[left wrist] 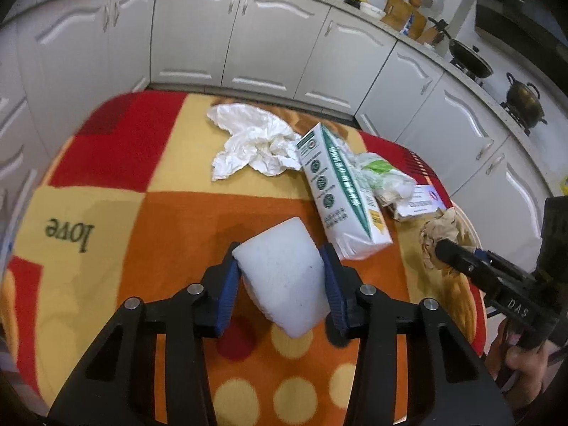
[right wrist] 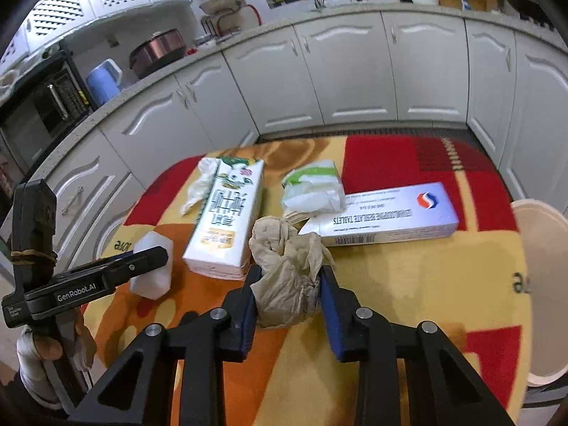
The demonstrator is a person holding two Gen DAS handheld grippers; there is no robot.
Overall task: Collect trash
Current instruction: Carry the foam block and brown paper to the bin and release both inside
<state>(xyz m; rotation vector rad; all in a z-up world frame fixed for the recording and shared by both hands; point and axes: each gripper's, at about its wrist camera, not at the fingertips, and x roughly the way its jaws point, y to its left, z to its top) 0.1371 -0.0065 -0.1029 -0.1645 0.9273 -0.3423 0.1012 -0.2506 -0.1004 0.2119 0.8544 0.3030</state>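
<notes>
A round table under a red, orange and yellow cloth (left wrist: 177,213) printed "love" stands in a kitchen ringed by white cabinets (left wrist: 198,35), with pots (left wrist: 525,101) on the stove. The left gripper (left wrist: 280,266) clamps a white foam block (left wrist: 284,277); the right gripper (right wrist: 289,284) clamps a brown paper wad (right wrist: 287,273). Near them lie a carton (left wrist: 340,191), crumpled tissue (left wrist: 255,142), a wrapper (right wrist: 312,188) and a tablet box (right wrist: 387,216). A white bin (right wrist: 543,284) sits at the table's right edge.
</notes>
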